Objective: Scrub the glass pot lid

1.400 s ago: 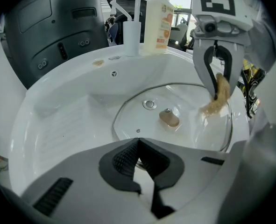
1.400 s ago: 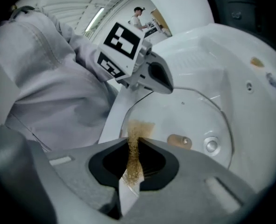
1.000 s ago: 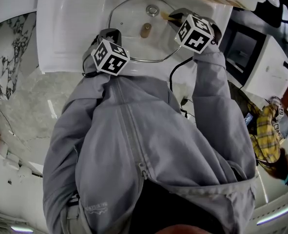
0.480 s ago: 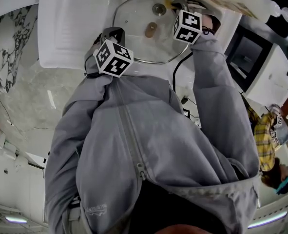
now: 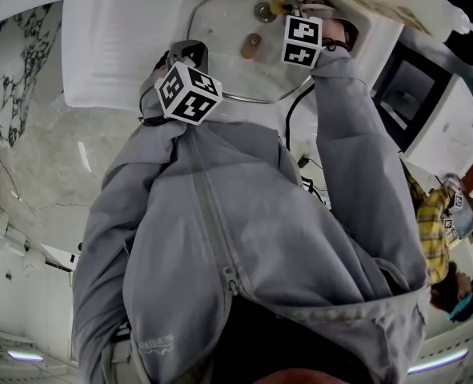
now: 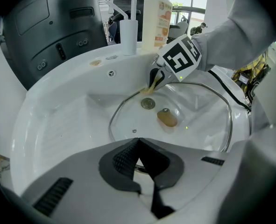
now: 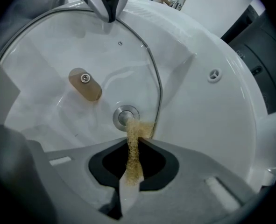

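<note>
Both jaw pairs are closed, the left gripper [image 6: 138, 161] on the near rim of the glass pot lid [image 6: 194, 120] in the sink [image 6: 58, 120] ahead, the right gripper [image 7: 133, 167] on a scrub pad [image 7: 133, 146], so hard strokes may pry the rim free.

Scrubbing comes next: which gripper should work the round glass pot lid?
Right. The right gripper holds a tan fibrous scrubber at the glass pot lid's edge; the left gripper is shut on its rim.
</note>
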`<action>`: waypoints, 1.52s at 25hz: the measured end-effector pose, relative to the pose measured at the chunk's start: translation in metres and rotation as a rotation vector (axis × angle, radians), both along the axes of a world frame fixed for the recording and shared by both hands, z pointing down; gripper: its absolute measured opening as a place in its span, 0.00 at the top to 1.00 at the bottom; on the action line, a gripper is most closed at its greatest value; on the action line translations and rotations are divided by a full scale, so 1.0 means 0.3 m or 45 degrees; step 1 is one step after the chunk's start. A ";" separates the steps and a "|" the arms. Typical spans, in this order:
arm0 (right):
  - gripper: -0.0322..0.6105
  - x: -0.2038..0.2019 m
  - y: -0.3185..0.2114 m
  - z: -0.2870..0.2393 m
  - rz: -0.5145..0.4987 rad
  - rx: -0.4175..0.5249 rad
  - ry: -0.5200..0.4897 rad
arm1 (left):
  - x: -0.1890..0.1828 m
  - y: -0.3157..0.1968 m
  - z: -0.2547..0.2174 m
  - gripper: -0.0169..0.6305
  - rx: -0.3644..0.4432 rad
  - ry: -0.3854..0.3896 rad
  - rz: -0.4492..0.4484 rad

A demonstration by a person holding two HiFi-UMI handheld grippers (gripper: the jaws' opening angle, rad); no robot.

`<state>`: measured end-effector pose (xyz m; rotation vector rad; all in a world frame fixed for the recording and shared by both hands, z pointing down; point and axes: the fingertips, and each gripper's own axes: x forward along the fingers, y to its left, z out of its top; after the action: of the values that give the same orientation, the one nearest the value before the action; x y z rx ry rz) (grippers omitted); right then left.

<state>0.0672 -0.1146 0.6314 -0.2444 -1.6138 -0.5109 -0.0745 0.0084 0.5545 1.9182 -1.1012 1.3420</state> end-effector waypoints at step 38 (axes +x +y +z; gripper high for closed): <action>0.89 0.183 0.416 -0.196 0.276 -0.248 0.212 | 0.057 -0.025 -0.018 0.96 0.070 0.026 0.114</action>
<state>0.1221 0.0101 0.5726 -0.2467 -1.5058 -0.1626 -0.0573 0.0010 0.5492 2.0387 -1.0639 1.3497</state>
